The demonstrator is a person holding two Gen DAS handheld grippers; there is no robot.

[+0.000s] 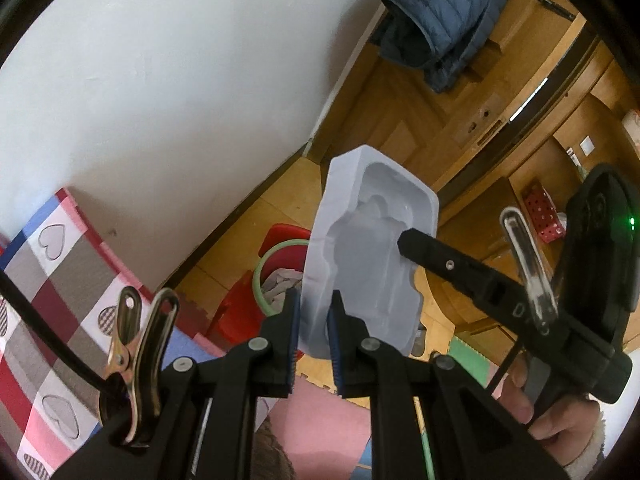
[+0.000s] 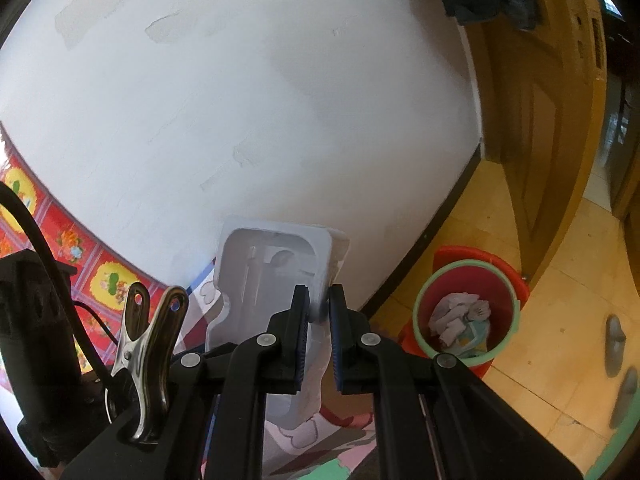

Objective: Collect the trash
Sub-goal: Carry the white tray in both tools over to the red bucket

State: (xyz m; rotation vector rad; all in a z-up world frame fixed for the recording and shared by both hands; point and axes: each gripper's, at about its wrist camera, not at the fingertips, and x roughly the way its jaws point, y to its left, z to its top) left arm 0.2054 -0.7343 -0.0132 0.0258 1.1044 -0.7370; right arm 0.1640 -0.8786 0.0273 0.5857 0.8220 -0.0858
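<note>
A pale grey moulded packaging tray (image 1: pixel 368 248) hangs upright in the air, its hollow side facing the left wrist camera. My left gripper (image 1: pixel 316 306) is shut on its lower left rim. My right gripper (image 1: pixel 405 242) reaches in from the right in that view and nips the tray's right edge. In the right wrist view the same tray (image 2: pixel 272 276) stands in front of the white wall, and my right gripper (image 2: pixel 319 300) is shut on its edge. A red bin (image 2: pixel 468 308) with a green rim stands on the floor below and to the right, holding crumpled paper (image 2: pixel 456 316).
The bin (image 1: pixel 276 264) stands by the wall's dark skirting. Foam puzzle mats (image 1: pixel 60 288) cover the near floor. A blue padded jacket (image 1: pixel 448 16) hangs on a wooden door (image 2: pixel 536 120). A hand (image 1: pixel 560 416) grips the right tool. Grey slippers (image 2: pixel 616 336) lie on the tiled floor.
</note>
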